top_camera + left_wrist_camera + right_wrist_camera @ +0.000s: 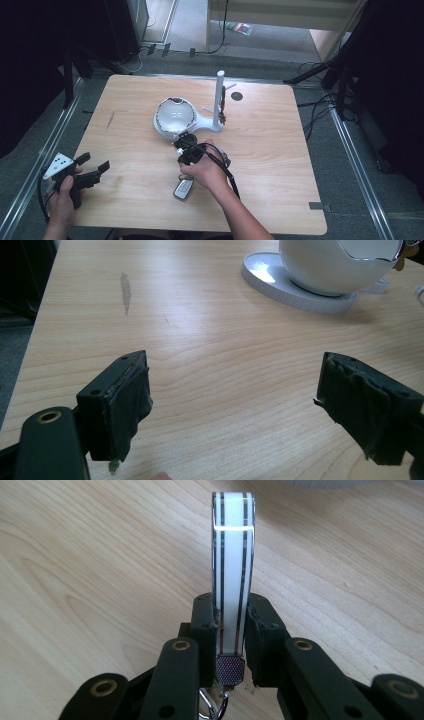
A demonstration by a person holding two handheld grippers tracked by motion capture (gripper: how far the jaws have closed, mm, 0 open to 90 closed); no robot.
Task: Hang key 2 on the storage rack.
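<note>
right claw [231, 630] tight on white striped strap [233, 555], perhaps a keyring's; left claw [235, 405] wide, empty

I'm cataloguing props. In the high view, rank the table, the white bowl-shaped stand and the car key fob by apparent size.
1. Table, by far.
2. White bowl-shaped stand.
3. Car key fob, smallest, though it lies nearer the camera.

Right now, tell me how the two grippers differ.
The left gripper stands wide open with nothing between its jaws; the right gripper is shut on a thin white strap. The left gripper sits near the table's left front edge; the right gripper is at mid-table, just in front of the white bowl stand. Both have black padded jaws, each held in one hand.
</note>
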